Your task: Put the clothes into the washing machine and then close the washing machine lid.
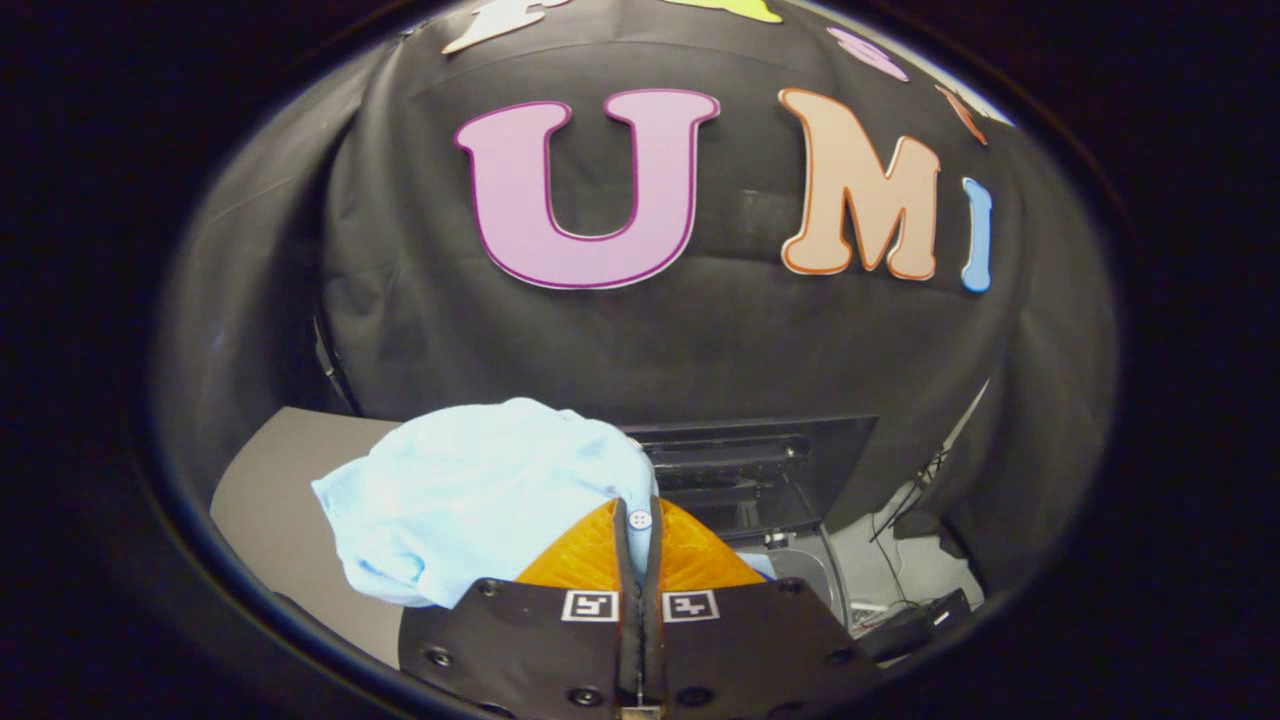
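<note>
A light blue shirt (pixel 470 495) hangs in a bunch from my gripper (pixel 638 520), whose two fingers are pressed together on a fold of it near a small white button. Most of the cloth billows out to the left of the fingers and above them. Beyond the fingers and a little to the right stands the washing machine's dark lid (pixel 765 470), raised upright. Just below it, to the right of the fingers, a curved piece of the machine's grey top and opening rim (pixel 815 580) shows. The shirt hides the rest of the opening.
A grey surface (pixel 275 490) lies to the left, under and behind the hanging shirt. Cables and a dark device (pixel 915 620) sit on the floor to the right of the machine. The black cloth wall closes off the back.
</note>
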A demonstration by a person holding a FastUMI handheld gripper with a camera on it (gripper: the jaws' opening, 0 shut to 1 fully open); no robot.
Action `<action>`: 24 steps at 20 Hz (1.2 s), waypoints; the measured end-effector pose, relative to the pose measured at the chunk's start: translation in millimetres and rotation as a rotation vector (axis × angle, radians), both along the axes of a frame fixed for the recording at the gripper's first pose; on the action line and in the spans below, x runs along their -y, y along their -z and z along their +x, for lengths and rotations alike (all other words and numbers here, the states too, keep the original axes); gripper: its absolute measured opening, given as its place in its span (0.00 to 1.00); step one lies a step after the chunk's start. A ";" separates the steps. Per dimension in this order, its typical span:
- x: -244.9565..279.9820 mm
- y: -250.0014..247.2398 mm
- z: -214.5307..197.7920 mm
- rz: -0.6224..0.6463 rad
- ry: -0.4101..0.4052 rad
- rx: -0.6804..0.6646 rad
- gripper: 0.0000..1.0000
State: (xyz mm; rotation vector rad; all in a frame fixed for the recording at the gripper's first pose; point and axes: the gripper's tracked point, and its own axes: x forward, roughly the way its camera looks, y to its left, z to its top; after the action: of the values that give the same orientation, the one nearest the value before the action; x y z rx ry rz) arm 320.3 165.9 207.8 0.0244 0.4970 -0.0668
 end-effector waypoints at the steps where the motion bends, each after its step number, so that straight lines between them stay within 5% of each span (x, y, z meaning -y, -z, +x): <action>1: 1.5 3.0 -0.4 0.016 0.003 -0.009 0.09; 6: 35.8 8.4 3.4 -0.036 0.083 0.006 0.24; 18: 62.6 3.7 -3.0 0.021 0.128 0.049 0.24; 24: 63.9 -1.1 22.3 0.037 0.136 0.087 0.94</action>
State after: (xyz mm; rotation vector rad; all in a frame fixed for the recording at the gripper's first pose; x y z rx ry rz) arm 342.6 102.0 208.9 0.0974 0.4090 -0.1891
